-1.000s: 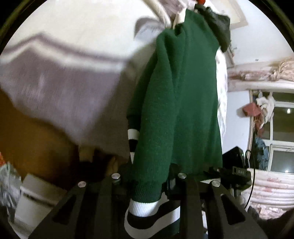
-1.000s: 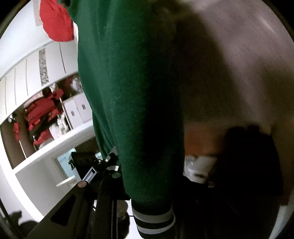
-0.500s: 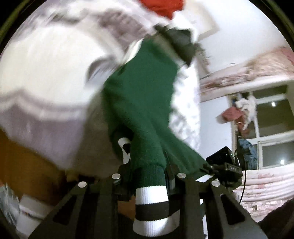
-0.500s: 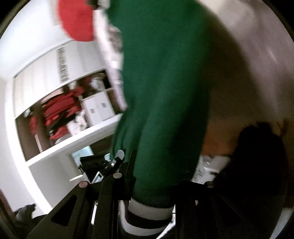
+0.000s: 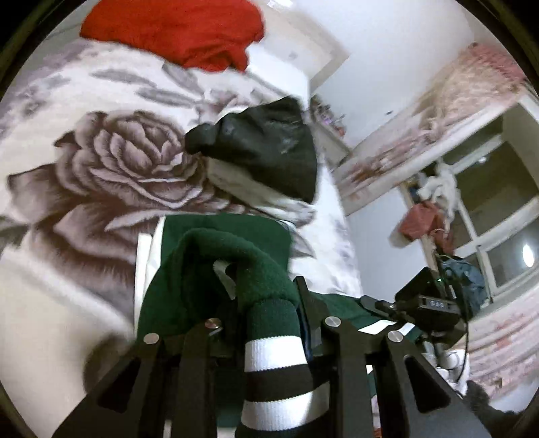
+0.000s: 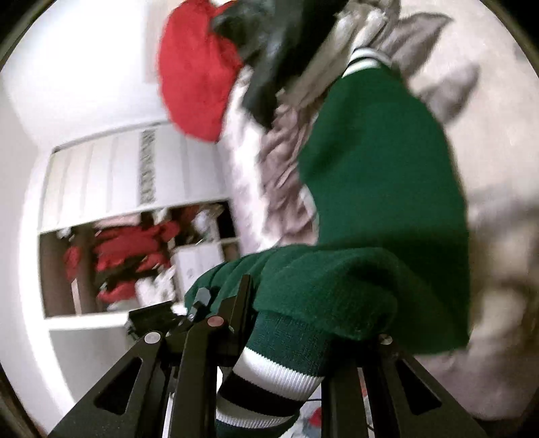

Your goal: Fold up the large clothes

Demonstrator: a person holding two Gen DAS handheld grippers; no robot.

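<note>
Garment: a green knit sweater [image 5: 215, 256] with white-and-black striped ribbing, lying partly on the rose-print blanket [image 5: 101, 175] and partly lifted.
Left gripper [image 5: 269, 313]: clamped on a striped ribbed edge of the sweater, the cloth bunched between its fingers.
Right gripper [image 6: 286, 323]: likewise closed on a striped ribbed edge, with the knit draped over one finger.
Progress: judged early to middle; the lifted end looks brought over toward the far part, but no flat, finished fold shows.
Left to do: probably lay the held edge down, smooth it, then fold again.
Long axis: runs away from both cameras, the held ribbing nearest and another striped band [image 6: 367, 57] at the far end.
Nearby: a red garment [image 5: 175, 30] and a black garment [image 5: 262, 148] lie on the blanket beyond the sweater.
</note>
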